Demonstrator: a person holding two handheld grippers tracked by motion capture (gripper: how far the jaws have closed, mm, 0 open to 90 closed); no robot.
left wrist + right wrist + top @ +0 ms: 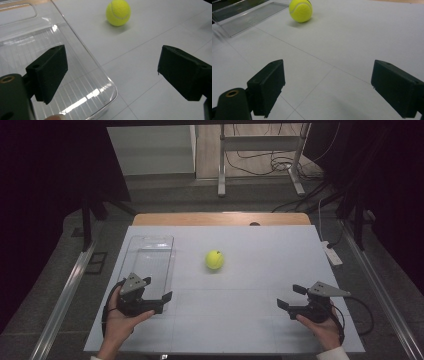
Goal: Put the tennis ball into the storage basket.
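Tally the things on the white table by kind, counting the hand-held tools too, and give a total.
Tennis ball: 1
Clear plastic tray: 1
Hand-held tools: 2, the left tool and the right tool, both open
Total: 4

Two black two-jaw grippers are seen, the left gripper (pixel 156 290) and the right gripper (pixel 291 296), each topped by a grey three-cornered plate and trailed by a black cable. Blocky jaws and a brass-ringed hole beside them are shown. A white sleeve (pixel 334 353) is worn behind the right one.
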